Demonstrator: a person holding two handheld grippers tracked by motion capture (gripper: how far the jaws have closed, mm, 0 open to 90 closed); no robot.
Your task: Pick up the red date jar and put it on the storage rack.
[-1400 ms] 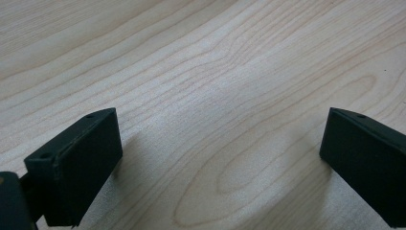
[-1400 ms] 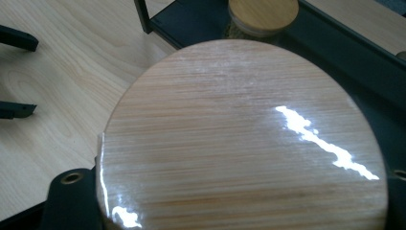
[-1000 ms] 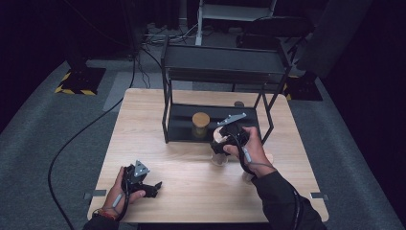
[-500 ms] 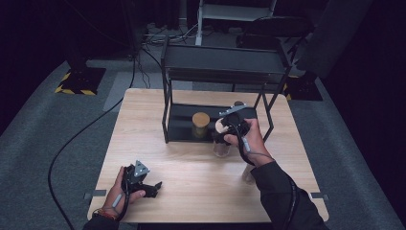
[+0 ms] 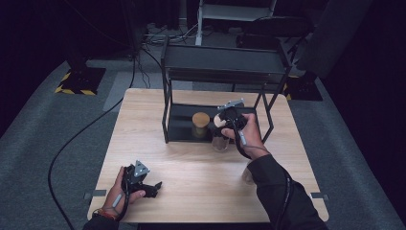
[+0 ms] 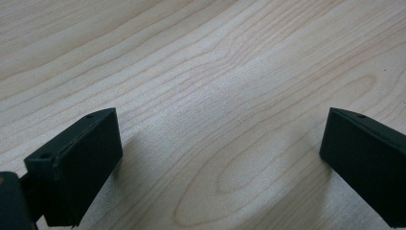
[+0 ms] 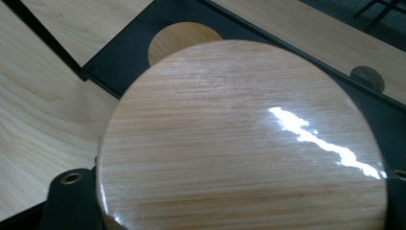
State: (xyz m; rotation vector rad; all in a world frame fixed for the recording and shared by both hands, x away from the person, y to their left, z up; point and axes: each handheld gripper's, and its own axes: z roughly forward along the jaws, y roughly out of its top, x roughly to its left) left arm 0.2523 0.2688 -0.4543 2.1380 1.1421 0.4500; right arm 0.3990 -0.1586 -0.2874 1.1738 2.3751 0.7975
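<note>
Nearest the person, the left gripper (image 5: 143,184) rests low on the wooden counter (image 5: 191,201) by the front edge, its fingers (image 6: 76,163) spread wide with nothing but bare wood grain between them. It looks parked there to keep out of the way while the other hand works.

Further in, the right gripper (image 5: 225,125) holds a glass jar (image 5: 220,143) with a round wooden lid (image 7: 244,139). In the right gripper view that lid sits between the fingers (image 7: 72,201), which are closed on the jar just under it. A grip high on the jar, below the lid, probably keeps it upright and lets its base be set down first. The jar hangs at the front edge of the black rack (image 5: 225,60), over the lip of its lower shelf (image 5: 182,125).

On that lower shelf stands a second jar (image 5: 201,123) with the same wooden lid, to the left of the held one, close but apart. The carried jar seems meant to go beside it.

Counted: two jars, two lids, two grippers, one rack with two shelves.
</note>
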